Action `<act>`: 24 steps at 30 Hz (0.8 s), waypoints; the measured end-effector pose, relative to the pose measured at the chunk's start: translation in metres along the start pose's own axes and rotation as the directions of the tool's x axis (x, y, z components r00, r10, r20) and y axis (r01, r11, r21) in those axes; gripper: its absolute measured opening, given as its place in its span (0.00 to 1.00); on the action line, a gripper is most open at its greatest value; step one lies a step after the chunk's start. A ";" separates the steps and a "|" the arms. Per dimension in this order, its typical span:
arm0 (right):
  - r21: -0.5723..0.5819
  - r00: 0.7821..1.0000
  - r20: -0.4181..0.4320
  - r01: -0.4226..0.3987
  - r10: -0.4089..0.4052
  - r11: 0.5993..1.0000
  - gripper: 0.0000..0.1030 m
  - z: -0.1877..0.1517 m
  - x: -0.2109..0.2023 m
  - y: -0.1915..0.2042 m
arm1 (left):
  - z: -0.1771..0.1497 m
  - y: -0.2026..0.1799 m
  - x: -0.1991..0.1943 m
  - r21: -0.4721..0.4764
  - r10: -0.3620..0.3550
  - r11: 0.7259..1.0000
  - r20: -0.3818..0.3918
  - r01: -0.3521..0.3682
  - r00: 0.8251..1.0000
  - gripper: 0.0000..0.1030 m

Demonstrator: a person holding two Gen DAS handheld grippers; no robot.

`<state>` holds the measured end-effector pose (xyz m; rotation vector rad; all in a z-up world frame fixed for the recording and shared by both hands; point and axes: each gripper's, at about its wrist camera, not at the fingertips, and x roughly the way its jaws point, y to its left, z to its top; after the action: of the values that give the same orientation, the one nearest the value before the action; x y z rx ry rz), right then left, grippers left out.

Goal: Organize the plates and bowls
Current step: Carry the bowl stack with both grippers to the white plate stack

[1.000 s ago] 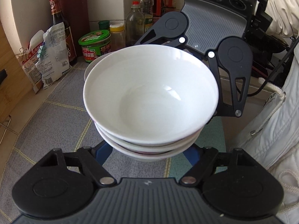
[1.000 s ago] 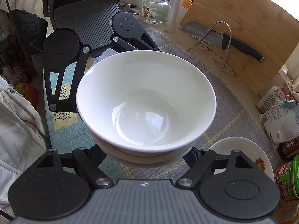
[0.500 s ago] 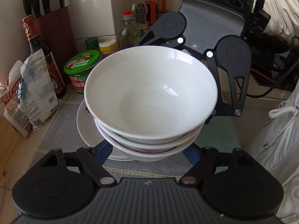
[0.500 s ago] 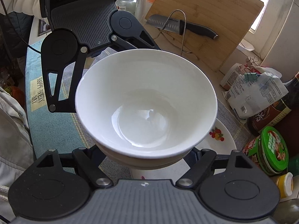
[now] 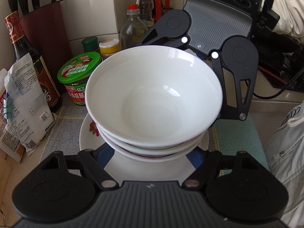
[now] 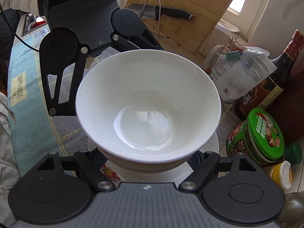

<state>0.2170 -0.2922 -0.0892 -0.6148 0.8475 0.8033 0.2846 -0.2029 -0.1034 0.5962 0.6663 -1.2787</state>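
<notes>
A stack of three white bowls (image 5: 153, 98) hangs just above a white plate (image 5: 89, 138) with a fruit print. My left gripper (image 5: 150, 153) is shut on the stack's lower bowls, its blue fingers (image 5: 103, 156) hugging both sides and the tips hidden beneath. From the opposite side my right gripper (image 6: 148, 163) is shut on the same stack of bowls (image 6: 148, 104), over the plate (image 6: 213, 146). Each gripper shows in the other's view, facing it across the bowls: the right gripper's body (image 5: 214, 30) and the left gripper's body (image 6: 85, 26).
A green-lidded jar (image 5: 79, 76), a yellow-capped jar (image 5: 110, 47), a soy sauce bottle (image 5: 24, 60), clipped bags (image 5: 24, 104), oil bottles (image 5: 134, 28) and a knife block (image 5: 47, 28) crowd the wall side. A cutting board (image 6: 186, 9) with a knife (image 6: 167, 12) leans behind. A person's white jacket (image 5: 285, 152) is at the right.
Both grippers carried the bowl stack sideways over the mat toward the jars. The fruit-print plate, beside the stack before, now lies directly under it. Neither grip changed.
</notes>
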 end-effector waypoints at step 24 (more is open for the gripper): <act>0.023 1.000 -0.026 -0.013 0.014 1.000 0.84 -0.005 0.019 -0.014 | 0.000 0.012 0.019 -0.014 -0.028 1.000 -0.022 0.027 0.999 0.78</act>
<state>0.2346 -0.2968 -0.1056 -0.6015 0.8841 0.7983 0.2991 -0.2137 -0.1170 0.5921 0.7035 -1.2937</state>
